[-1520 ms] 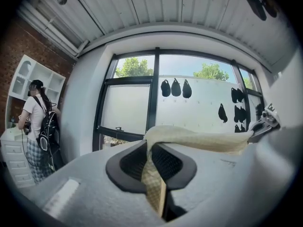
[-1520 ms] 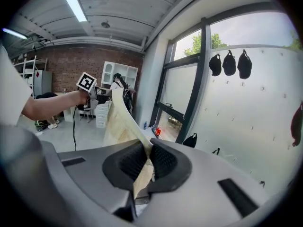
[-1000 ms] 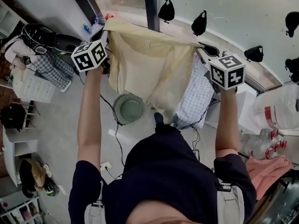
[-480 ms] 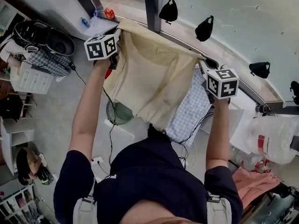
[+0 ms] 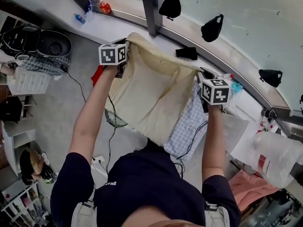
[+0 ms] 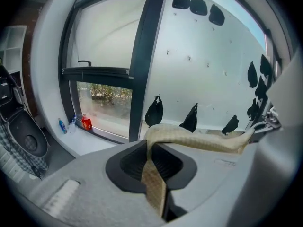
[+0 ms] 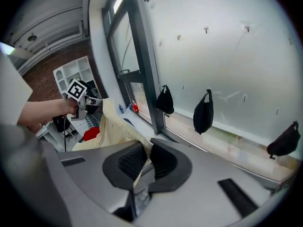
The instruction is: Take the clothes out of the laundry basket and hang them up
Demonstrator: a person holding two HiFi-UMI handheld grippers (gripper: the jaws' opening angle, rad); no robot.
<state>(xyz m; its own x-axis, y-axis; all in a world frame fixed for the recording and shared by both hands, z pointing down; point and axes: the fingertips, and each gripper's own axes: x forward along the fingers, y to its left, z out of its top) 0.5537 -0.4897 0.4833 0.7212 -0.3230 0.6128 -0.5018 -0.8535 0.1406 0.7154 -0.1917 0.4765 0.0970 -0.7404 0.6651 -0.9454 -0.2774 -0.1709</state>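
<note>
My left gripper and my right gripper are each closed tight on the top edge of the cream cloth, one at each end, I think to spread it flat for hanging. It hangs just before the window sill, partly covering a checked cloth. I can read no writing; the bottles on the sill are too small.

Dark-framed window meets white wall (grey floor).
</note>
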